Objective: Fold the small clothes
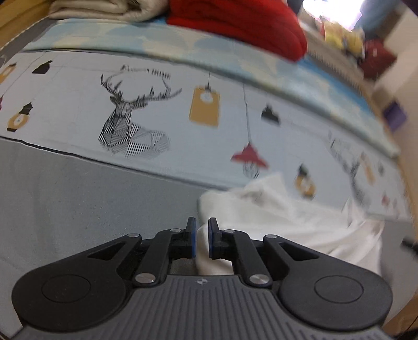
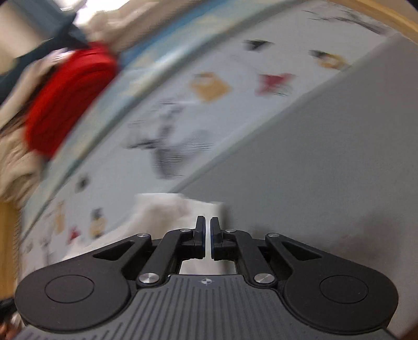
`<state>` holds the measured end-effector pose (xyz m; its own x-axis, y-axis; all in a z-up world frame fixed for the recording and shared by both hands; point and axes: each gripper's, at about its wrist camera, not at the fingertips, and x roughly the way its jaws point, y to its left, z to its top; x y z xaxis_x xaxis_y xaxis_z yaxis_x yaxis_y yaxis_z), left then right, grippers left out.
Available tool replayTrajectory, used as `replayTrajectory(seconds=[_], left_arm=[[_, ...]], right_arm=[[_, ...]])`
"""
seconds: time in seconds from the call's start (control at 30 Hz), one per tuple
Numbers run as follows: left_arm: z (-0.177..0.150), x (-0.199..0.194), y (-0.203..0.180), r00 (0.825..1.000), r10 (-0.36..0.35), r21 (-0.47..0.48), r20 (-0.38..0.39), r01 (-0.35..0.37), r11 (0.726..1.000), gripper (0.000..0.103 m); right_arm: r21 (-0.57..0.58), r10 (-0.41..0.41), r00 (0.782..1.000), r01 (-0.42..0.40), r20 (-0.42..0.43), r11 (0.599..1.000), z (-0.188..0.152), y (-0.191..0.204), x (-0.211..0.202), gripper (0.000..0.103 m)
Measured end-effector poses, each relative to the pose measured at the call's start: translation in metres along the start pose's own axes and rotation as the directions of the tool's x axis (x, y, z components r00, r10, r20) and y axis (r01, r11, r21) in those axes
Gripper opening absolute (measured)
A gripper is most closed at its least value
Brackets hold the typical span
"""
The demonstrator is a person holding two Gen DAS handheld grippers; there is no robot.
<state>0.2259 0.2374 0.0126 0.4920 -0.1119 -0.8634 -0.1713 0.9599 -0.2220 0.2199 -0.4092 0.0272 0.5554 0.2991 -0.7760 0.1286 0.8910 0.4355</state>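
Observation:
A white garment point(image 1: 287, 217) lies crumpled on the bed, spreading to the right of my left gripper point(image 1: 201, 222). Its left edge runs into the narrow gap between the blue pads, and white fabric fills that gap, so the jaws are shut on it. In the right wrist view, which is blurred, the same white garment point(image 2: 167, 211) rises just ahead and to the left of my right gripper point(image 2: 207, 221). Those jaws stand almost together, with a thin strip of white cloth between them.
The bed has a pale printed sheet point(image 1: 120, 117) with a deer and lamps, and a plain grey part point(image 1: 78, 196) nearer me. A folded red cloth point(image 1: 235, 23) and a beige blanket point(image 1: 104, 10) lie at the far side. A wooden frame point(image 1: 407, 170) borders the right.

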Motion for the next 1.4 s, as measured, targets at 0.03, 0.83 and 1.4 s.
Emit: replayTrajectory(seconds=[0.03, 0.83, 1.4], left_arm=[[-0.001, 0.005, 0.002, 1.000, 0.011, 0.011, -0.027, -0.010, 1.000, 0.008], [0.015, 0.087, -0.020, 0.990, -0.041, 0.053, -0.138, 0.049, 0.997, 0.031], [0.048, 0.086, -0.054, 0.995, 0.054, 0.103, 0.084, -0.063, 0.993, 0.010]], right_arm=[[-0.088, 0.004, 1.000, -0.005, -0.013, 0.996, -0.003, 0.011, 0.004, 0.005], [-0.365, -0.114, 0.989, 0.075, -0.089, 0.928, -0.007, 0.068, 0.116, 0.036], [-0.110, -0.193, 0.980, 0.198, 0.055, 0.974, 0.028, 0.042, 0.104, 0.005]])
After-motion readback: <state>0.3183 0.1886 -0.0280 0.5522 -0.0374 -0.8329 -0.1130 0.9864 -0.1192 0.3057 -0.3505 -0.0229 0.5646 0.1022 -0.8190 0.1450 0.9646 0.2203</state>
